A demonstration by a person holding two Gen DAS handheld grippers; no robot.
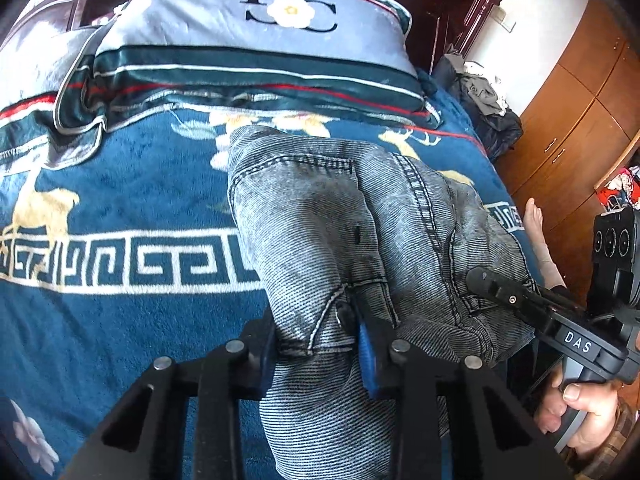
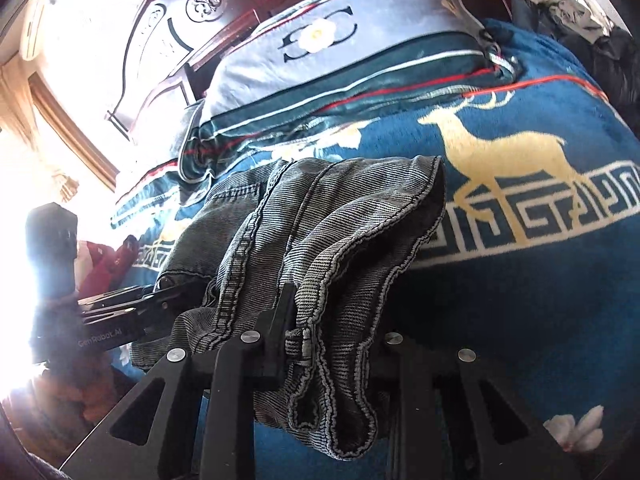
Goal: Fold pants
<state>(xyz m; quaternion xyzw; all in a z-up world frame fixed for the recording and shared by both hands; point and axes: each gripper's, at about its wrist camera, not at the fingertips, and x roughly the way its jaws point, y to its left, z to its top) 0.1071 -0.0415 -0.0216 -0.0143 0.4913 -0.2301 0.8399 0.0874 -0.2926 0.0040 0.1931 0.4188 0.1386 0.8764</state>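
On the blue deer-patterned blanket [image 1: 120,184], just below the striped pillow [image 1: 248,40], we see the grey jeans [image 1: 340,220] lying bunched. Our left gripper [image 1: 320,344] is clamped on a seamed fold at their near edge. Our right gripper [image 2: 332,344] pinches the hemmed leg ends [image 2: 340,280], which droop over its fingers. Beside the blanket stands a wooden wardrobe [image 1: 572,120].

"DAS" on right hand-held gripper [image 1: 476,280], "GenRobot.AI" on left hand-held gripper [image 2: 168,292]
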